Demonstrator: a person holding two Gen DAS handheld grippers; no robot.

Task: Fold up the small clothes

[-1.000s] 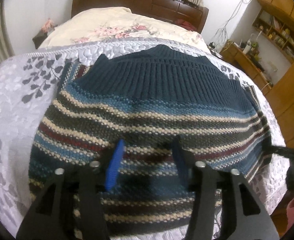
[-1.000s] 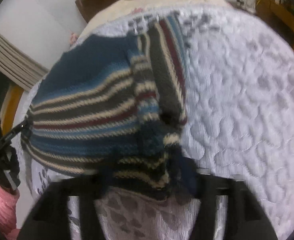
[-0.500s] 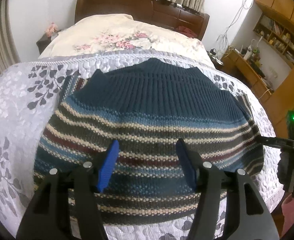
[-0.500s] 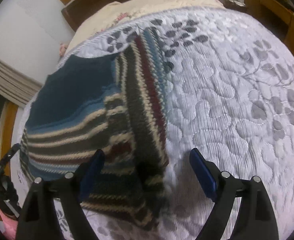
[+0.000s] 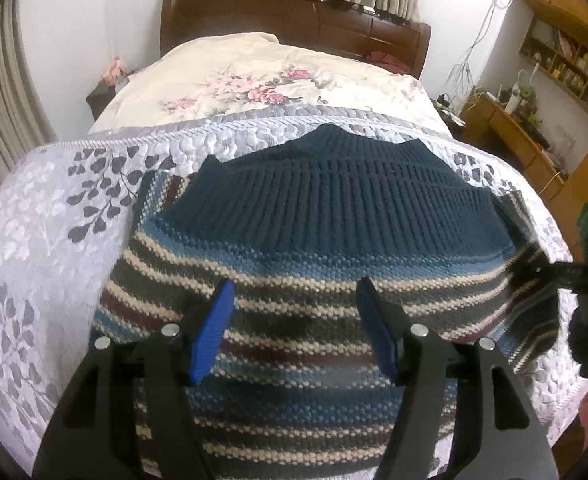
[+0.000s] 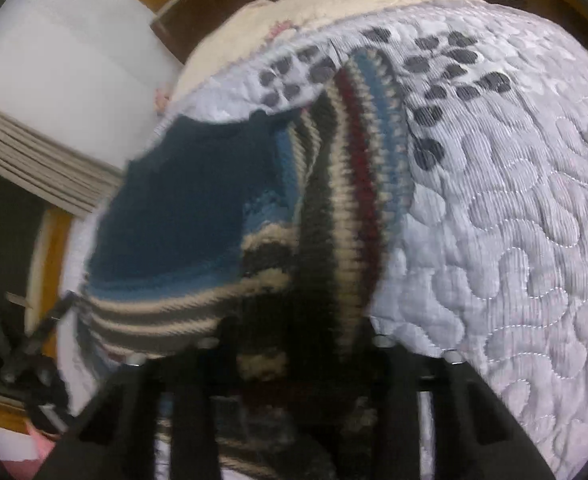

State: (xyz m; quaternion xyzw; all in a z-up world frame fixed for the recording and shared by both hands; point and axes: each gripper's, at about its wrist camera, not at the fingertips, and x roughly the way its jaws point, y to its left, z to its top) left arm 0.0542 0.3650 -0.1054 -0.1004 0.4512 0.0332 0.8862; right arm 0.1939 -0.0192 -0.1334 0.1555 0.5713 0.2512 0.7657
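Note:
A striped knit sweater (image 5: 314, 240) with a navy ribbed top lies spread on the lavender quilted bedspread (image 5: 53, 240). My left gripper (image 5: 296, 326) hovers open over its lower stripes, blue pads wide apart with nothing between them. At the sweater's right edge my right gripper (image 5: 534, 270) reaches in from the side. In the right wrist view the sweater (image 6: 181, 208) bunches up between the fingers of the right gripper (image 6: 294, 332), which is shut on the knit. The pads are hidden by fabric, and a folded striped band runs away from them.
Beyond the bedspread (image 6: 494, 200) lie a cream floral duvet (image 5: 253, 80) and a dark wooden headboard (image 5: 294, 12). Curtains (image 5: 5, 100) hang at the left. A wooden desk with shelves (image 5: 514, 128) stands at the right of the bed.
My right gripper let go of the sweater half a second ago, then moved in and shut on its edge again. The left gripper opened slightly wider and drew back a little.

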